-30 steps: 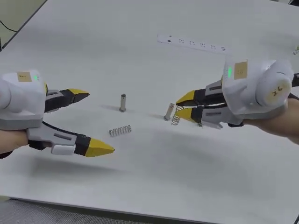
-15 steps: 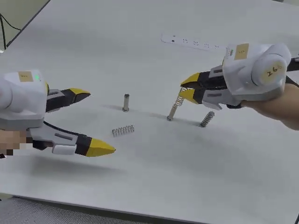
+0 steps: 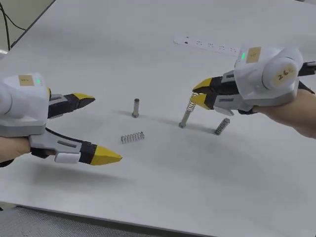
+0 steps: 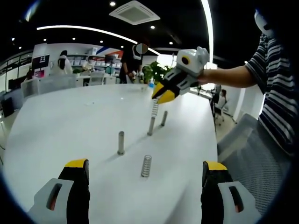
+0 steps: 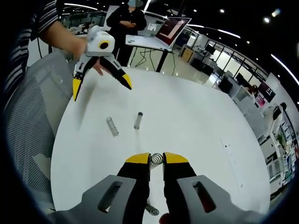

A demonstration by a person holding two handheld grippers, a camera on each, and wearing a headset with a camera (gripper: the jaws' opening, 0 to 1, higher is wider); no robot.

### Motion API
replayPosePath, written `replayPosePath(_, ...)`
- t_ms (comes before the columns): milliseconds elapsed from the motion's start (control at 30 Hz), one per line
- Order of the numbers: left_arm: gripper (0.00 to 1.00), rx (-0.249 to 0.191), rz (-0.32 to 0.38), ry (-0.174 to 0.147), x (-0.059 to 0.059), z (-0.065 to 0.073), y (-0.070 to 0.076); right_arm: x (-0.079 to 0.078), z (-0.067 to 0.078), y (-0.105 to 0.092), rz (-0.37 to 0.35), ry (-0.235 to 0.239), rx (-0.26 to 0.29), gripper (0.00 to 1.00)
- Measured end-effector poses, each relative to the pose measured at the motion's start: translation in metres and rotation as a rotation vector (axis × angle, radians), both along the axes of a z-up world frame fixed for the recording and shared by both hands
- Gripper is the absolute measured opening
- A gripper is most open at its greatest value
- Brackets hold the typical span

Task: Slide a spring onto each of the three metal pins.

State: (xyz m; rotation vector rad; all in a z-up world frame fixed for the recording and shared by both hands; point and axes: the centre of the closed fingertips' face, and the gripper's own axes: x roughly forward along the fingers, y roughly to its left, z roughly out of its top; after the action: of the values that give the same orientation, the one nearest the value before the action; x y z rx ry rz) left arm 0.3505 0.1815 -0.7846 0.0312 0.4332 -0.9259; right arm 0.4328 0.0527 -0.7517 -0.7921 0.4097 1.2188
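The right gripper [image 3: 198, 94] had its jaws nearly closed on a spring [image 3: 190, 105], pinching the upper coils, while the spring's lower end sat over the top of the middle pin [image 3: 183, 121]. That pin looked to lean in the head view. The step would likely go best by lining the spring's axis up with the pin's own lean, lowering it gently, and letting go only once several coils were threaded. Pressing sideways could tip the pin. Just right of the middle pin was another pin [image 3: 221, 126], also leaning, that appeared to carry its spring already. Left of the middle pin a bare pin [image 3: 136, 107] stood upright, and a loose spring [image 3: 132, 138] lay on the white table [image 3: 158, 197], nearer the person. Farther left of the middle pin, the left gripper [image 3: 96, 128] hovered with its jaws spread wide, holding nothing.
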Motion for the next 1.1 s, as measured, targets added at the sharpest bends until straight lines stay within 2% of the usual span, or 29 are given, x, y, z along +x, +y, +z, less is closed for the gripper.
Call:
replayPosePath(433, 0.98, 0.001, 0.009, 0.003, 0.000, 0.000, 0.004, -0.002, -0.013, 0.003, 0.004, 0.016, -0.021, 0.07)
replayPosePath(967, 0.98, 0.001, 0.018, 0.010, -0.002, -0.002, 0.006, -0.001, -0.049, 0.003, 0.005, 0.053, -0.080, 0.07)
replayPosePath(1100, 0.98, -0.002, 0.021, 0.011, -0.003, -0.002, 0.006, 0.000, -0.056, 0.003, 0.006, 0.049, -0.089, 0.07)
